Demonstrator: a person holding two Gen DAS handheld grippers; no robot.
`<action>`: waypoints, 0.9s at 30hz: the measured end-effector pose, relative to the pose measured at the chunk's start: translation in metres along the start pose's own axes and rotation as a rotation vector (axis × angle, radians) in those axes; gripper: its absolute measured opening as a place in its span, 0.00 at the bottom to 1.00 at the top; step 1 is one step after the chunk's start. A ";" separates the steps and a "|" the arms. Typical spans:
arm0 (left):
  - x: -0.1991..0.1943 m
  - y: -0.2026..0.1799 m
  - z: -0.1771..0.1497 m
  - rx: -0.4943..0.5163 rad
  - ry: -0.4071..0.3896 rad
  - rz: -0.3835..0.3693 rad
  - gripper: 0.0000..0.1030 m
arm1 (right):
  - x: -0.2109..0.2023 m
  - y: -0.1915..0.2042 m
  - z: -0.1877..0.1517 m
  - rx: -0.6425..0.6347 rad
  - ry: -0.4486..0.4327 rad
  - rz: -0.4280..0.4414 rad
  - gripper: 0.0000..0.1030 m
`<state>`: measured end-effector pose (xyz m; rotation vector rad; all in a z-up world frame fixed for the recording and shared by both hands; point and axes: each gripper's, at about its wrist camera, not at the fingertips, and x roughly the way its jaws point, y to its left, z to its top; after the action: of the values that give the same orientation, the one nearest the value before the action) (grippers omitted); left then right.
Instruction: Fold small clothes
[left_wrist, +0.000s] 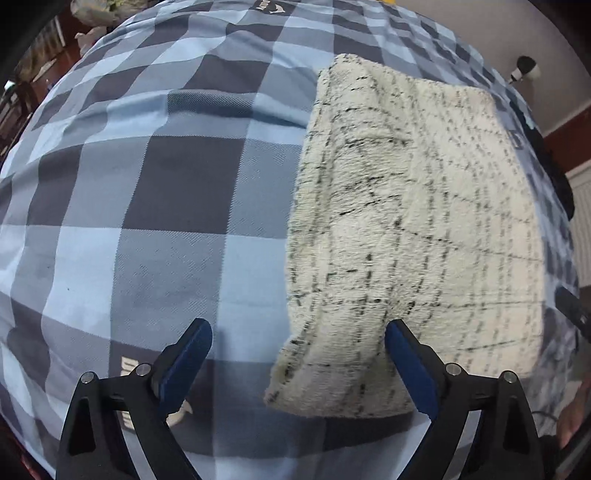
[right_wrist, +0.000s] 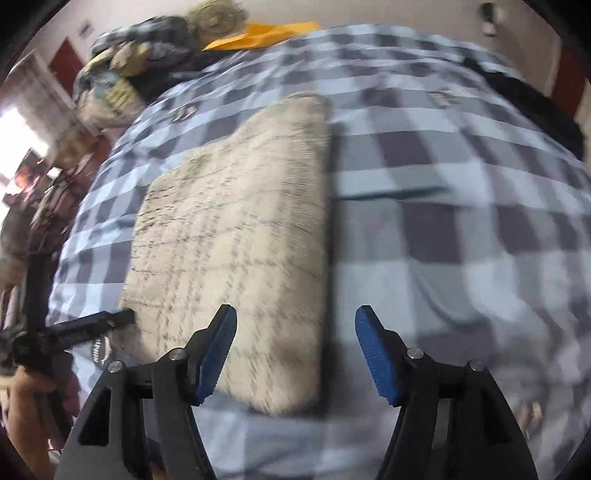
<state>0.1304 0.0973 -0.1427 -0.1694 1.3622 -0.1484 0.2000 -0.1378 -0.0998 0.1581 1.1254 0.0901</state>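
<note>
A cream fleece garment with thin dark grid lines (left_wrist: 413, 229) lies folded flat on a blue and grey checked duvet (left_wrist: 147, 184). My left gripper (left_wrist: 297, 328) is open, its jaws wide apart over the garment's near left corner, holding nothing. In the right wrist view the same garment (right_wrist: 236, 236) lies ahead and to the left. My right gripper (right_wrist: 295, 317) is open and empty, its jaws straddling the garment's near right edge. The left gripper's finger (right_wrist: 88, 323) shows at the garment's left edge. The right view is motion-blurred.
The checked duvet (right_wrist: 443, 221) covers the bed. A pile of clothes (right_wrist: 140, 62) and an orange item (right_wrist: 258, 35) lie at the far end. A dark object (right_wrist: 535, 107) sits at the far right edge. A radiator (left_wrist: 581, 221) stands right of the bed.
</note>
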 end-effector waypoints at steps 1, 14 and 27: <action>0.001 0.003 0.000 -0.004 -0.001 0.013 0.94 | 0.008 0.002 -0.002 -0.015 0.017 0.007 0.61; -0.051 0.000 0.017 0.087 -0.210 0.147 0.97 | 0.010 -0.038 -0.002 0.146 0.072 0.149 0.66; -0.028 -0.046 0.043 0.175 -0.227 0.143 1.00 | 0.039 -0.047 0.015 0.194 0.130 0.276 0.66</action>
<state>0.1667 0.0594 -0.0982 0.0567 1.1250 -0.1235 0.2300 -0.1791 -0.1363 0.4859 1.2368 0.2396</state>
